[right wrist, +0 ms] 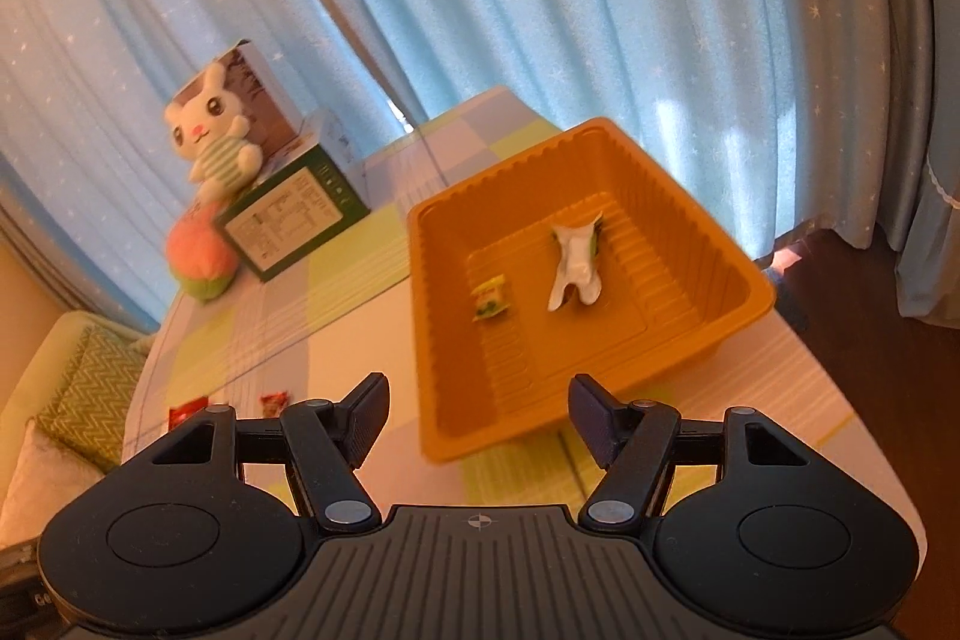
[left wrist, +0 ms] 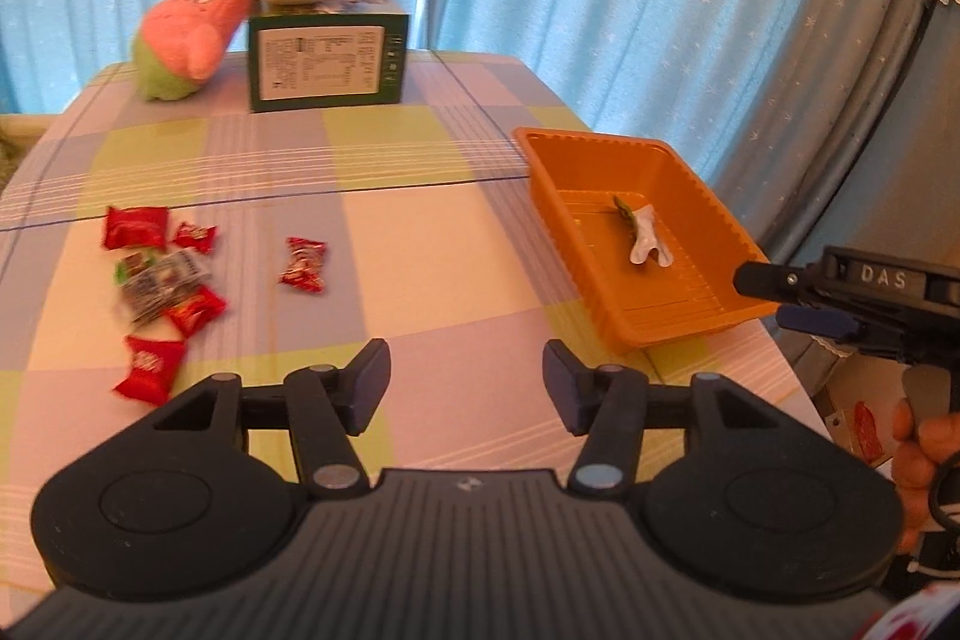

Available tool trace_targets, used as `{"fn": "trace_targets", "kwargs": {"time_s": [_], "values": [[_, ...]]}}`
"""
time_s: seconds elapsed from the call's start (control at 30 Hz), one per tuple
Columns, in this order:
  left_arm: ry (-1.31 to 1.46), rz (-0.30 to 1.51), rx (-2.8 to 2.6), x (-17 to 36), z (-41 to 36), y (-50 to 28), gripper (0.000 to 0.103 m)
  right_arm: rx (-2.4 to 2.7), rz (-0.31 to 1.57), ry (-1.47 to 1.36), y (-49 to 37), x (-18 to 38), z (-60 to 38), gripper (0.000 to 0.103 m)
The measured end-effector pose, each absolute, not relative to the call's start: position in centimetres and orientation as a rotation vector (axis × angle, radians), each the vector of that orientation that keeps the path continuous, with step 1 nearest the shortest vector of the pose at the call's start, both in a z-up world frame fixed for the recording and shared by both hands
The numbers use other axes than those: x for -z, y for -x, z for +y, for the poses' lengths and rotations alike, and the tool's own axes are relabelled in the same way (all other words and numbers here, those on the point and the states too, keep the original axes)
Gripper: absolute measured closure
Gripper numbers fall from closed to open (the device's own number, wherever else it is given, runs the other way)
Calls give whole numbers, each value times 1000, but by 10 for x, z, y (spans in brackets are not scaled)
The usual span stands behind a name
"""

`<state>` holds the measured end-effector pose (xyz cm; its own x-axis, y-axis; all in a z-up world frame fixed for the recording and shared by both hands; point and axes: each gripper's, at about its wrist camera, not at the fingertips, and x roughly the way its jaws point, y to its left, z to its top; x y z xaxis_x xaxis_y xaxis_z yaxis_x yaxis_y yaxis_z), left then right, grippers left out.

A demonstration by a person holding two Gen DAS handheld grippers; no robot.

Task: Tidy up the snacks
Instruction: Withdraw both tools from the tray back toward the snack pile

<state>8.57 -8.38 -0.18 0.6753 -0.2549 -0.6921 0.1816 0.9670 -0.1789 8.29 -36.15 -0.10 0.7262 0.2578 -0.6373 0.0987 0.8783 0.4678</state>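
While both tongs [left wrist: 466, 381] [right wrist: 478, 417] gape empty, the orange tray [left wrist: 636, 316] overhangs the table's [left wrist: 384, 196] right edge.

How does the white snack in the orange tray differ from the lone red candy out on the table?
The white snack lies inside the orange tray; the lone red candy sits on the bare tablecloth, apart from the other red packets. The white snack is pale and elongated, with splayed ends; the red candy is shiny red with twisted ends. The white snack looks already sorted; the red candy does not. Neither is held by a gripper.
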Motion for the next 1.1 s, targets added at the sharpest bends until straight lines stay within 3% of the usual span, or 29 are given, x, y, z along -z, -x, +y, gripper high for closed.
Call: {"fn": "trace_targets", "kwargs": {"time_s": [0.53, 1.1], "values": [[125, 776, 34, 2, 20, -25, 43, -216, 803, -391, -51, -6, -281, 37], [135, 792, -23, 11, 69, -30, 43, -290, 827, -289, -53, 3, -223, 37]]}}
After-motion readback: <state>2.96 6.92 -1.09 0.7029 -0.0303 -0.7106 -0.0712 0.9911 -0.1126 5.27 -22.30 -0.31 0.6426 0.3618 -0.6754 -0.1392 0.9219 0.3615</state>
